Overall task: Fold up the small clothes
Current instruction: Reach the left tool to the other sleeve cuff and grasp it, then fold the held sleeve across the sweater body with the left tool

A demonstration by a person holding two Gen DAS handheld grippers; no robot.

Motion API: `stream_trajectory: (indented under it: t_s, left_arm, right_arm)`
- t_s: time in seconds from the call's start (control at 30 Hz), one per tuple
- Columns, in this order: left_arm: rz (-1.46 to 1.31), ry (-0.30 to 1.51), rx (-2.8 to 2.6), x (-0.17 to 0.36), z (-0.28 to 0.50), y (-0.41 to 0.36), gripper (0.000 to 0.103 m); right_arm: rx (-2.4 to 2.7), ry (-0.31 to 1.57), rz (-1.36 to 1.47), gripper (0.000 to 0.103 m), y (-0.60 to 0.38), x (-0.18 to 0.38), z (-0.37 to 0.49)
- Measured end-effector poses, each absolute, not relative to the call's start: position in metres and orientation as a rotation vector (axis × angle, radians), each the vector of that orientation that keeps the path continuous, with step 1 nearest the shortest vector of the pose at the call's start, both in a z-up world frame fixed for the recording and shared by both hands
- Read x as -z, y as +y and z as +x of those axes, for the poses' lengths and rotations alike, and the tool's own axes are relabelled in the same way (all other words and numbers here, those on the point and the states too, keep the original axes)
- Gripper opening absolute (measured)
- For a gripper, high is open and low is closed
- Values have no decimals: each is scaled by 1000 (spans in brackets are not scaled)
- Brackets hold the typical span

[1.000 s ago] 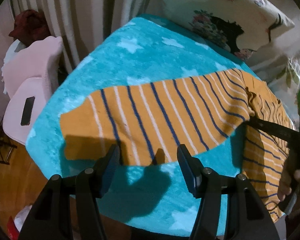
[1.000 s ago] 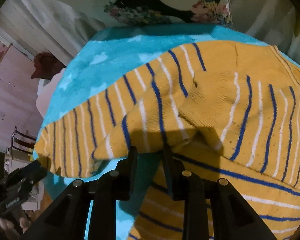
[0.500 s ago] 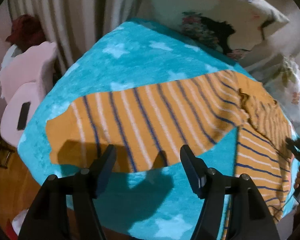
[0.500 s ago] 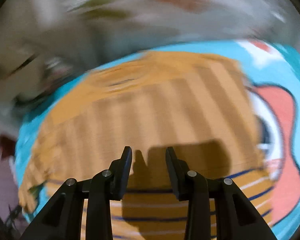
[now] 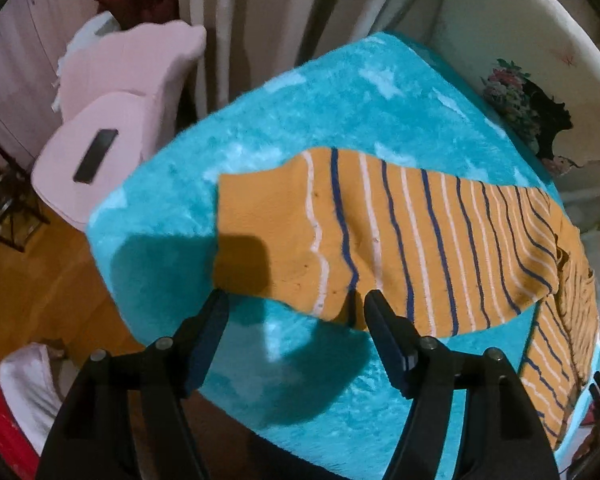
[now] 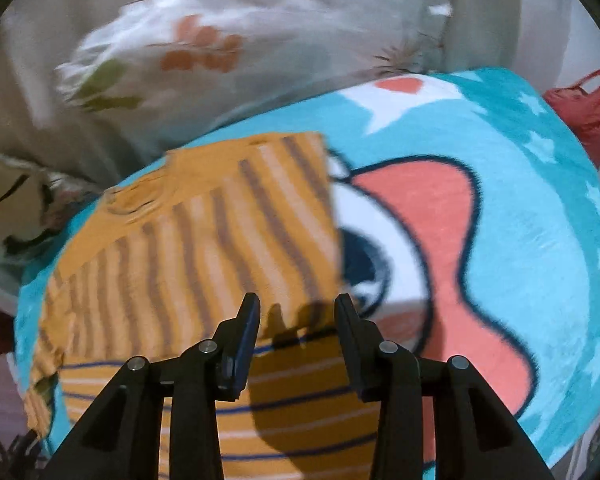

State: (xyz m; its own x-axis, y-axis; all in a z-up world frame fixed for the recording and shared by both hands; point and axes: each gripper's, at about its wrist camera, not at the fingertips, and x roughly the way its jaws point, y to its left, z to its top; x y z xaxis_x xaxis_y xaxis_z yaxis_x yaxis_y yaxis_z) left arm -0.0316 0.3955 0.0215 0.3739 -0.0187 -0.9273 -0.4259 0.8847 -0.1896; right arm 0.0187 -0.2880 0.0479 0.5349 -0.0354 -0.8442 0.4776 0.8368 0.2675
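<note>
Both grippers spread, gripping nothing.
Left gripper (image 5: 296, 306) points forward and down, fingers (image 5: 204, 344) wide apart with a clear gap between them. Right gripper (image 6: 297, 310) is likewise parted, though narrower, its fingers (image 6: 352, 344) bare.

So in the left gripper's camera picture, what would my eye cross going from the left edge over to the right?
Pink chair with a dark flat object on its seat → turquoise blanket → the striped orange sweater's sleeve, spread flat → floral pillow at the far right.
</note>
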Motion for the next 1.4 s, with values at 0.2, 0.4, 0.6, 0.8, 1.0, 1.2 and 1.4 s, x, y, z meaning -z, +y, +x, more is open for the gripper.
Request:
stream_trajectory:
  t_s: [0.2, 0.4, 0.6, 0.8, 1.0, 1.2, 1.4]
  left_arm:
    - [-385, 1150, -260, -16, -13, 390, 71]
    - [-359, 1144, -254, -20, -2, 404, 9]
    - [-384, 1111, -300, -33, 21, 448, 9]
    - [-327, 1064, -294, -54, 53, 457, 9]
    - [-205, 966, -212, -91, 62, 414, 9]
    - [-167, 910, -99, -121, 59, 348, 9]
    - [-176, 919, 85, -124, 65, 237, 9]
  right_arm:
    - [188, 996, 486, 43, -220, -46, 27]
    - [96, 1035, 403, 43, -156, -41, 45]
    - [42, 1055, 359, 43, -114, -36, 52]
    - [32, 1067, 354, 43, -93, -33, 55]
    - [48, 1065, 375, 43, -99, -32, 46]
    - [30, 1067, 397, 43, -118, -27, 35]
    - [-4, 1014, 433, 43, -150, -39, 23]
